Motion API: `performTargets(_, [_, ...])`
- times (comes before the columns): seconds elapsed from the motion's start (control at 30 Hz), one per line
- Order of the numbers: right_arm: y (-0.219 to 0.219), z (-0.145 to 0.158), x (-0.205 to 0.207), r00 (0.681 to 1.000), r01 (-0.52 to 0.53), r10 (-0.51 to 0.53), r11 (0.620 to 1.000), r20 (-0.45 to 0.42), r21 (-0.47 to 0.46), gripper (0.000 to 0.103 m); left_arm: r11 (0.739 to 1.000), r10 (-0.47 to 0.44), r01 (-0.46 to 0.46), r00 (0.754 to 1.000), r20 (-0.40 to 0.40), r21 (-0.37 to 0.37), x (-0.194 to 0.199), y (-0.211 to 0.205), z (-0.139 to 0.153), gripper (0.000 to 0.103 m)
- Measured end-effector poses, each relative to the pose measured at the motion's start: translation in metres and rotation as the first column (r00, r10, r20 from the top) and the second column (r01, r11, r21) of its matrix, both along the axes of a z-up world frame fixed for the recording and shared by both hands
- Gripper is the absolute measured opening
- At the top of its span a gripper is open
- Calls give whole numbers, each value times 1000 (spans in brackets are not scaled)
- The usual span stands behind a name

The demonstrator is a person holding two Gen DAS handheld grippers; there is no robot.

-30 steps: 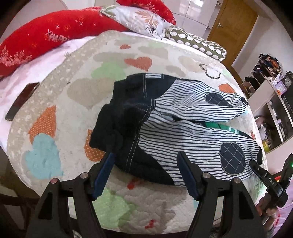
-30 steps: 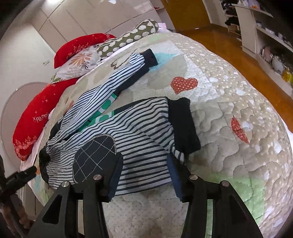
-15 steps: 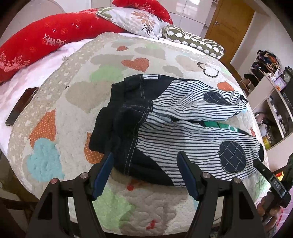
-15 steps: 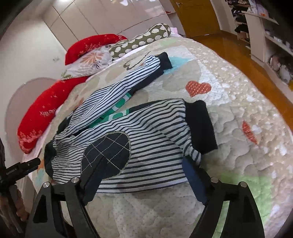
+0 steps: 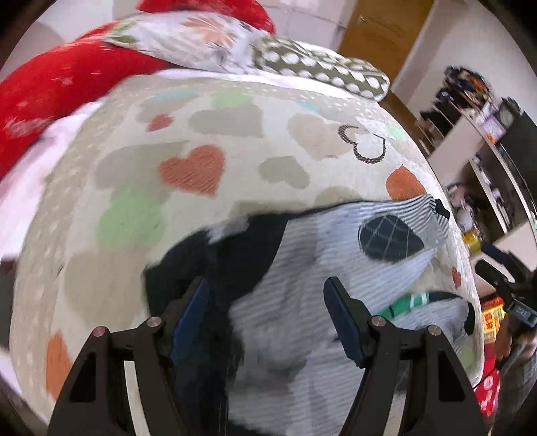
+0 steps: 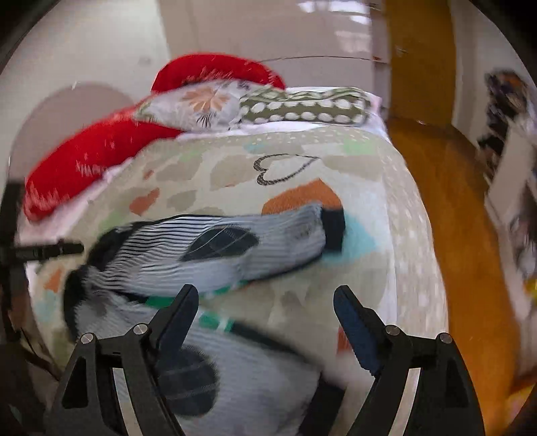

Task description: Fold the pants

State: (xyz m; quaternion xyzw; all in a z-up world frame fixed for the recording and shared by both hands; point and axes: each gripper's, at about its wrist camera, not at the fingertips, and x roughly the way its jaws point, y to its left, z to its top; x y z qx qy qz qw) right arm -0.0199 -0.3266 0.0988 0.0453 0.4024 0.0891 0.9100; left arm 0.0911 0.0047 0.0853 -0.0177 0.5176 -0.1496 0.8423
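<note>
Striped pants [image 5: 335, 268] with dark waistband, cuffs and knee patches lie spread on a heart-print quilt [image 5: 141, 187]. My left gripper [image 5: 265, 291] is open, low over the dark waistband end. My right gripper [image 6: 265, 302] is open over the near leg [image 6: 255, 375], close to its dark cuff. The far leg [image 6: 235, 248] lies beyond it. A green strip [image 6: 214, 322] shows between the legs. Both views are blurred by motion. The right gripper also shows at the right edge of the left wrist view [image 5: 510, 288].
Red [image 5: 50, 90], floral [image 5: 201, 40] and dotted [image 5: 319, 70] pillows line the head of the bed. Wooden floor [image 6: 470, 234] and a shelf unit [image 5: 476, 141] lie to the right. A wooden door [image 5: 382, 30] is behind.
Both grippers have moved forward and down, closer over the pants. The views have swung toward the head of the bed. Both stay open.
</note>
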Motion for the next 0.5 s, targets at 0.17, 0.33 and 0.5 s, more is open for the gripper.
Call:
performTargets(0.17, [8,-14,81,994,-93,87,993,-68,-79,85,995,-92,89,991,-94,-43,64,-18,-31,70])
performTargets(0.33, [20,-39,143,971,-189,176,979,-162,-70,83,979,-191,199,970,-150,43,89,-36,-63,70])
performTargets(0.5, [38,-74,173,942,-270,235,955,-240,-126,79,942,-296,314,944,-147,119,89,-52,-74,79])
